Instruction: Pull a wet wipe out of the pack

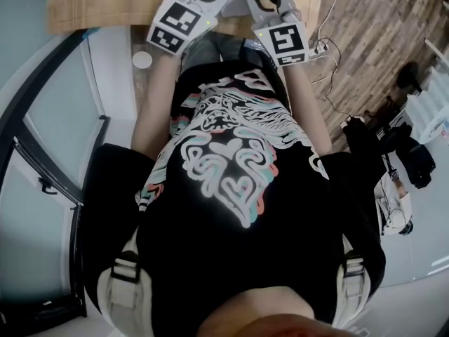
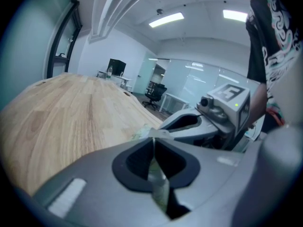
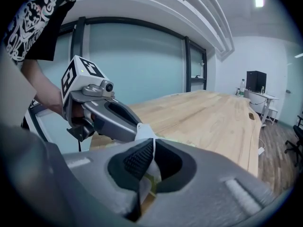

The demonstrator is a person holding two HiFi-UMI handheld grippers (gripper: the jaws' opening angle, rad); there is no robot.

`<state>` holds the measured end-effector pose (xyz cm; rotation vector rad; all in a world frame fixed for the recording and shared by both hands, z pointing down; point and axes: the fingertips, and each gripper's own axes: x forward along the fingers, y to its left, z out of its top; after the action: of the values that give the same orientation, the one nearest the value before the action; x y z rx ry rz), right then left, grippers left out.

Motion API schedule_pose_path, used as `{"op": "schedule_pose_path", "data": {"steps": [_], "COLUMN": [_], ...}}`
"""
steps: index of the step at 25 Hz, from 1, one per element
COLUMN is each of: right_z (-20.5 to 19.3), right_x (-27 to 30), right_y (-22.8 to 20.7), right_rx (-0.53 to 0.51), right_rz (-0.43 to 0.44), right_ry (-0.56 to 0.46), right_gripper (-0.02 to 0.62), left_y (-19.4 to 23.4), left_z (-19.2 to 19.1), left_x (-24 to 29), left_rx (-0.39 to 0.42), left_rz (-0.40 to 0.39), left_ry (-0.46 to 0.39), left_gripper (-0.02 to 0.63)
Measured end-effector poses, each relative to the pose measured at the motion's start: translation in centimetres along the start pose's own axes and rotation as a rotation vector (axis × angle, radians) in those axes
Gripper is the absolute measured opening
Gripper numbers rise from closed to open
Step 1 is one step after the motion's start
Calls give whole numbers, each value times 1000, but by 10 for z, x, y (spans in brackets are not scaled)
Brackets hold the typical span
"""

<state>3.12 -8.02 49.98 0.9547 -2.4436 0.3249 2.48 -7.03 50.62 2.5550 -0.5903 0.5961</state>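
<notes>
Starting from the wet wipe: white sheet, poking out past the tips and running down between the pads of the right hand-held gripper. Jaws fully closed on it, no gap. Held low over the near end of the desk, at the meeting point of both tools.

Greenish film clamped in the left hand-held gripper, jaws pressed together on it as well. Probably the pack's wrapper or flap. Can't make out the pack body in any view, so can't say resting on the wood or hanging just above. In the head view, tips of both tools touching or nearly so, above the desk edge, in front of the person's torso.

Judged step: the pull itself. Wipe gripped, pack anchored, not yet separated.

To do it well:
- Pull with the right only, away along the line of the pack's opening, not sideways across it.
- Treat the left as a fixed anchor: firm squeeze, no drift toward the right.
- Go slow and steady; easy to tear a damp sheet at a thin pinch by jerking.
- Check pinch depth first; only a corner visible past the tips, so a real slip risk.
- Watch for a second sheet trailing; stop on clearing the opening with the first.
</notes>
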Motion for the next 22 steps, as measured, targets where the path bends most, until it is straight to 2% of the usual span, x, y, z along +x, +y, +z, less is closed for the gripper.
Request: {"op": "schedule_pose_path", "data": {"steps": [16,22], "right_z": [-2,-3], "right_x": [2,2], "right_y": [0,1], "right_rx": [-5,-25], "right_rz": [-1,-2], "right_ry": [19,25], "right_gripper": [11,11], "left_y": [2,6], "left_z": [-1,-1], "left_x": [-3,-6], "left_rx": [-13,-34], "left_rz": [0,37], "left_ry": [22,1], "left_gripper": [2,2]}}
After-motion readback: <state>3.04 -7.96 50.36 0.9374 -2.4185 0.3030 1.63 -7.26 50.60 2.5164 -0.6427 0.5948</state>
